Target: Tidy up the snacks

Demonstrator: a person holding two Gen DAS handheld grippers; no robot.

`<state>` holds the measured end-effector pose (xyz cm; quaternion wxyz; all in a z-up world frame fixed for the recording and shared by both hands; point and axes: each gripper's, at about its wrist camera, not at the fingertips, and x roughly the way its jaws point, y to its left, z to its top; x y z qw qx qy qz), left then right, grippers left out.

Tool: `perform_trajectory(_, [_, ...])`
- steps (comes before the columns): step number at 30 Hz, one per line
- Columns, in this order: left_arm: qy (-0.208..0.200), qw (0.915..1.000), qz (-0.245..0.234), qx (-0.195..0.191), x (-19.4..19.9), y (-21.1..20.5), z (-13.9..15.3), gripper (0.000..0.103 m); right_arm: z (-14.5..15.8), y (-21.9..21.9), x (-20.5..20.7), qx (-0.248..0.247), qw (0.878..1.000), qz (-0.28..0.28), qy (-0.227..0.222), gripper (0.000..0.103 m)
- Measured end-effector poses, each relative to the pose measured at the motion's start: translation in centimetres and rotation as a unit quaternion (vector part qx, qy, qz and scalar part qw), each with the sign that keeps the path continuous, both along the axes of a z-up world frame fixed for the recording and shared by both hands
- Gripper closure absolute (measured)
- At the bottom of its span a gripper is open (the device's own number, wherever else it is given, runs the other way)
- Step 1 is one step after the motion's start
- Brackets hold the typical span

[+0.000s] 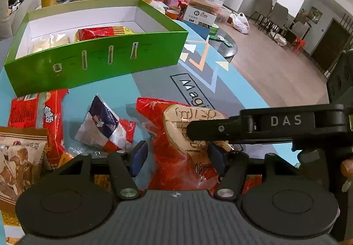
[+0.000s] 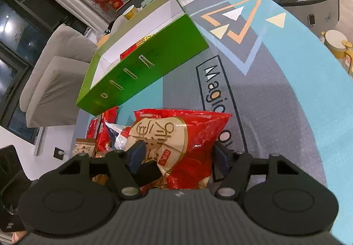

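Snacks half sorted: two packs lie in the green box [image 1: 94,55]; below it on the worktop [image 1: 231,81], both tongs [image 1: 176,154] [image 2: 178,154] straddle wide a red bag [image 1: 176,134], three packs beside it.

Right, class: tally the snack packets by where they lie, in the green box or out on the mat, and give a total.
In the green box: 2, a pale packet and a red-and-yellow packet.
On the mat: 4, a large red bag, a blue-and-white packet, a red packet and a brown packet.
Total: 6
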<state>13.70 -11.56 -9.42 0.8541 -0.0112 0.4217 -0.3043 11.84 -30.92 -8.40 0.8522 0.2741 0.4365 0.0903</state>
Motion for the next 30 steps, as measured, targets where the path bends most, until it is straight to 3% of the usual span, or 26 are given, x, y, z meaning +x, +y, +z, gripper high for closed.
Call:
perform_trajectory(9, [-0.026,0.9996,-0.01,-0.002,-0.7,-0.6,1.0,0.062,1.1,1.1,0.2,-0.031,0.999,0.007,-0.022,0.057])
perform_trajectory(14, [-0.039,0.9991,-0.005,-0.017,-1.3,-0.2,2.8,0.062,3.1,1.5,-0.3,-0.056,0.997,0.004,-0.057,0.063])
perform_trajectory(30, [-0.118,0.9921,0.016,-0.04,-1.8,1.4,8.5,0.062,8.7,2.7,0.1,-0.069,0.987,0.017,-0.143,0.064])
